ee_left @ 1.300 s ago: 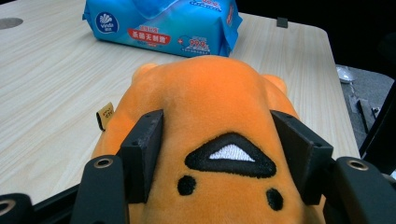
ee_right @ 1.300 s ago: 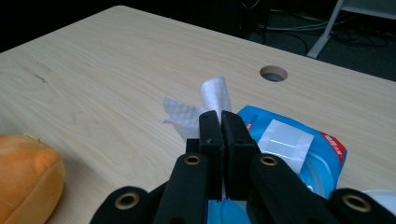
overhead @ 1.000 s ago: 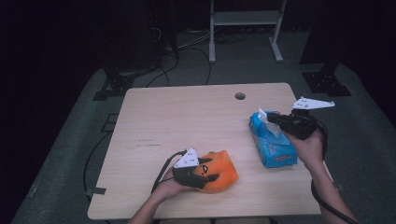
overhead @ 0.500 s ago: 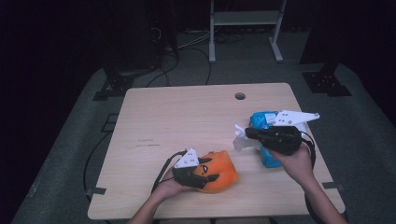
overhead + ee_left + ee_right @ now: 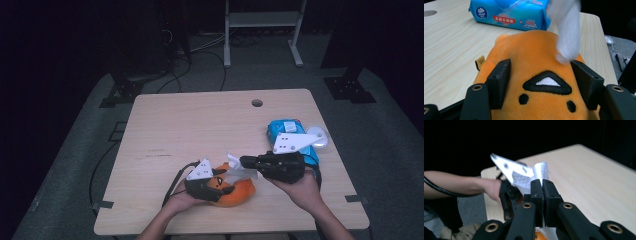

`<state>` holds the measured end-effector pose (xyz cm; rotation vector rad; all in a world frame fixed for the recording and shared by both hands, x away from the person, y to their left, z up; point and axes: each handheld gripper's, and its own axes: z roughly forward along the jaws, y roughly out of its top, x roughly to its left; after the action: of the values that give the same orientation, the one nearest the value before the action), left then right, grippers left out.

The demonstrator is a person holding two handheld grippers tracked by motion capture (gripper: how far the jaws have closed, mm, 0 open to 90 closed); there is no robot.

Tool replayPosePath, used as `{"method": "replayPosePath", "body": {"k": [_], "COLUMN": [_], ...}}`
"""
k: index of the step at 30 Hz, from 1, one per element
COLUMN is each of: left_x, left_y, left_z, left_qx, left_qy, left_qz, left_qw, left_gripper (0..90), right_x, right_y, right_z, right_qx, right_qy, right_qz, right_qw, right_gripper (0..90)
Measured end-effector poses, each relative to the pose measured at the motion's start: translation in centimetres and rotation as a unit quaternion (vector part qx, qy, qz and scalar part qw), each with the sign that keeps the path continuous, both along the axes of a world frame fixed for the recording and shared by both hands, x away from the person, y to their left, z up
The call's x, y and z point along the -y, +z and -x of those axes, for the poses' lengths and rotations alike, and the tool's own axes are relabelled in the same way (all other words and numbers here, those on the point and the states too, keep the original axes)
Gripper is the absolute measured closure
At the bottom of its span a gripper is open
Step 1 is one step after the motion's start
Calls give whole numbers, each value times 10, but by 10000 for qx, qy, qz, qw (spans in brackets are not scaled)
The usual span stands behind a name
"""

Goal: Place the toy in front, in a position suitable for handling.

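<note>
An orange plush toy (image 5: 240, 192) with a stitched black face lies near the table's front edge. My left gripper (image 5: 220, 189) is shut on it, and in the left gripper view the black pads (image 5: 499, 82) press into both sides of the plush (image 5: 534, 55). My right gripper (image 5: 245, 161) is shut on a white tissue (image 5: 234, 163) and holds it just above the toy. The tissue (image 5: 534, 175) sticks up from the closed jaws, and it hangs blurred over the toy (image 5: 567, 30). A blue tissue pack (image 5: 286, 129) lies at the table's right.
The light wooden table (image 5: 200, 130) has a round cable hole (image 5: 257, 103) near its far edge. A white metal rack (image 5: 260, 20) and floor cables stand behind it. The blue pack (image 5: 509, 12) lies just beyond the plush.
My right gripper has moved left from over the blue pack to just above the plush, carrying the white tissue. The left gripper and the plush have stayed in place.
</note>
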<state>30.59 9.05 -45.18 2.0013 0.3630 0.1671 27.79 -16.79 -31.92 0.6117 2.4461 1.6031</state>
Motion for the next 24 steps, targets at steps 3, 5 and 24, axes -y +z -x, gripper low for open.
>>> {"method": "replayPosePath", "body": {"k": [3,5,24], "left_x": [0,0,1], "left_y": [0,0,1], "left_z": [0,0,1], "left_qx": [14,7,100], "left_qy": [-15,-18,-102], "left_qz": [-24,-7,-124], "left_qw": [10000,10000,9998], "left_gripper": [363,363,341], "right_x": [0,1,-8], "right_y": [-27,-45,-94], "right_z": [-15,-23,-24], "right_qx": [-278,-428,-353], "right_qy": [-120,-192,-64], "right_qz": [106,164,633], "right_qw": [9995,9988,9974], "right_gripper": [869,869,578]}}
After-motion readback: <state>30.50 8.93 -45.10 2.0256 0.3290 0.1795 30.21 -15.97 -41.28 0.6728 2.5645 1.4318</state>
